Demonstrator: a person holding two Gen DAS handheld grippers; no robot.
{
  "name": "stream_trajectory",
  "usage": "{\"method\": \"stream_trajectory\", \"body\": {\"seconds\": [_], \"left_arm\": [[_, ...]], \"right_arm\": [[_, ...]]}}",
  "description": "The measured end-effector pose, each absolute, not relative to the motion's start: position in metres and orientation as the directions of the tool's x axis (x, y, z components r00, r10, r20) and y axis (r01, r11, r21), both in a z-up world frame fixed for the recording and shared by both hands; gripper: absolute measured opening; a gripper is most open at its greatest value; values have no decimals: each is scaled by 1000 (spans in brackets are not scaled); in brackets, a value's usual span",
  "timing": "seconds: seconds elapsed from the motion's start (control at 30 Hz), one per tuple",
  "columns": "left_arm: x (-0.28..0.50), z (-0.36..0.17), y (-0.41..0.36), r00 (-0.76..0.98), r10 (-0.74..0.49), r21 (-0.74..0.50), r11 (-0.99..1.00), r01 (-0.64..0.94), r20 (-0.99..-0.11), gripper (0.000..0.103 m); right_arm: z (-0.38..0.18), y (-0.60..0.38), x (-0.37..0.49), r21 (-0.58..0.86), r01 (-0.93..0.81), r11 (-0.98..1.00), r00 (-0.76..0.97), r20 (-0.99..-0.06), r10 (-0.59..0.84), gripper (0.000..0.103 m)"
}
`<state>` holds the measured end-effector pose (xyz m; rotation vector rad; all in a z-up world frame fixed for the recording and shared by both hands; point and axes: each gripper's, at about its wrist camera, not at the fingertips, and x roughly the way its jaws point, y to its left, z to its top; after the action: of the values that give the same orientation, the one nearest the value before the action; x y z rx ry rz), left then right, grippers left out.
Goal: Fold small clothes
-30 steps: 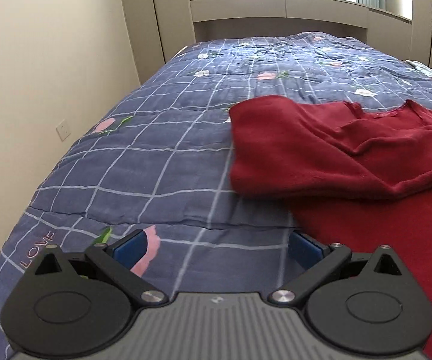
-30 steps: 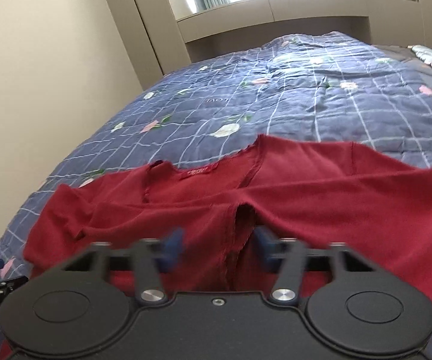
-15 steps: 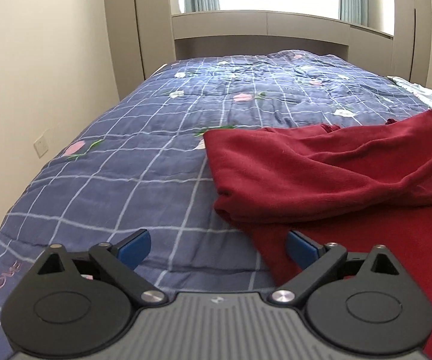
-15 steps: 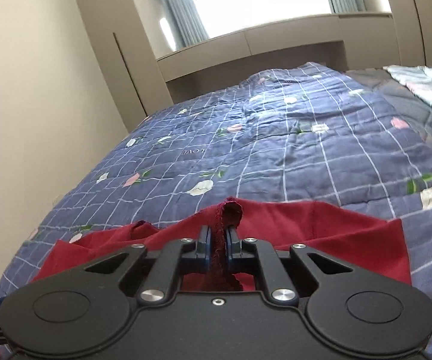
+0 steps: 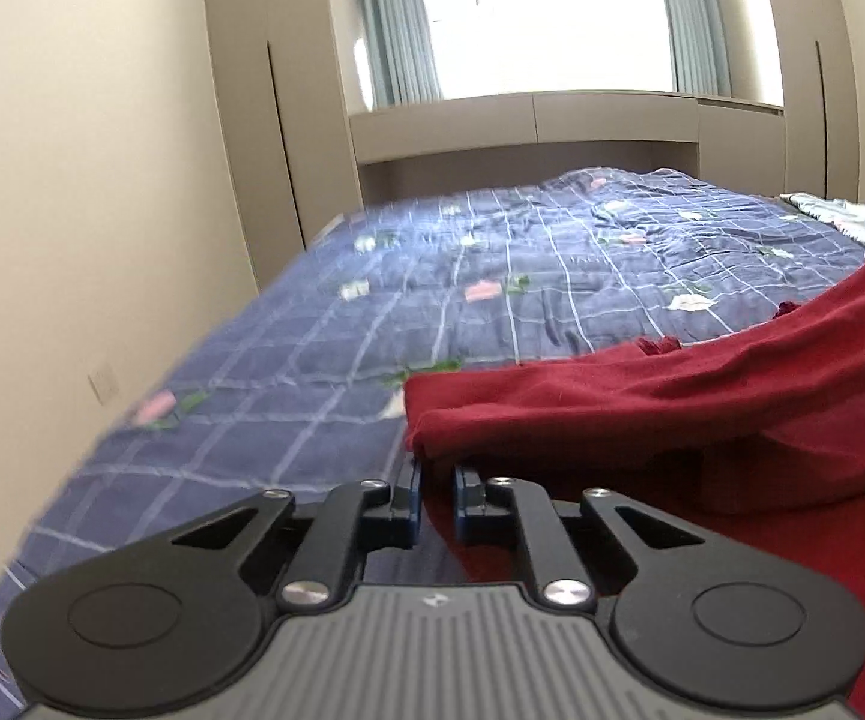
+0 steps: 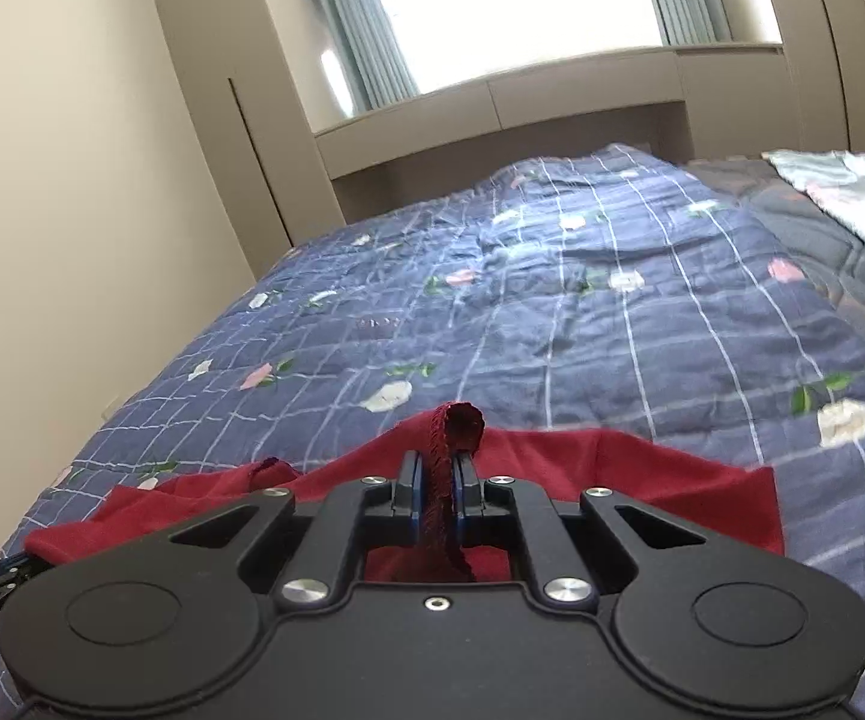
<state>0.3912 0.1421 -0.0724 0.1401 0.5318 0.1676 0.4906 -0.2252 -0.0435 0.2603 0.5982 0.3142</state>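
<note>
Right gripper (image 6: 437,501) pinching red top (image 6: 642,480) hem, lifted off bed (image 6: 552,312) to fold; left gripper (image 5: 435,501) just closed narrow, looks empty w/ cloth edge beside

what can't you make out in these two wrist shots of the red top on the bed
- Left wrist view: whether the left gripper's jaws, which have just been closing, pinch the red top. Its folded corner meets their tips and the gap is in shadow.
- Left wrist view: the top's right side, cut off by the frame edge.
- Right wrist view: the top's near part, hidden behind the right gripper.
- Right wrist view: the pale cloth, blurred and cut off.
</note>
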Motion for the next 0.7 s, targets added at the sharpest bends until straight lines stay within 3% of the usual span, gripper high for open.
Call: {"method": "stream_trajectory", "body": {"seconds": [0.2, 0.37, 0.43, 0.47, 0.53, 0.57, 0.6, 0.63, 0.7], "left_arm": [[394, -95, 157, 761, 211, 140, 978, -157, -614, 7], [393, -98, 163, 756, 169, 101, 985, -137, -632, 8], [392, -95, 168, 751, 144, 67, 989, -132, -644, 12], [392, -94, 171, 743, 127, 47, 991, -127, -657, 19], [386, -91, 176, 725, 100, 14, 992, -123, -681, 46], [380, -90, 180, 726, 93, -2, 992, -129, -681, 75], [374, -88, 182, 731, 90, -17, 990, -137, -677, 88], [368, -86, 185, 737, 88, -27, 989, -142, -670, 89], [363, -81, 187, 743, 83, -37, 989, -144, -664, 91]], "right_arm": [[-84, -215, 479, 291, -201, 935, 698, -627, 345, 10], [-92, -210, 470, 262, -207, 943, 718, -613, 329, 11], [-90, -207, 468, 234, -220, 947, 725, -611, 319, 16], [-89, -205, 466, 214, -229, 950, 730, -608, 313, 19], [-86, -206, 459, 190, -244, 951, 740, -598, 309, 38], [-84, -207, 456, 182, -251, 951, 743, -593, 310, 45], [-82, -208, 452, 164, -256, 953, 752, -586, 303, 59], [-80, -209, 451, 143, -258, 956, 760, -581, 292, 72], [-78, -206, 449, 95, -264, 960, 779, -566, 270, 84]]}}
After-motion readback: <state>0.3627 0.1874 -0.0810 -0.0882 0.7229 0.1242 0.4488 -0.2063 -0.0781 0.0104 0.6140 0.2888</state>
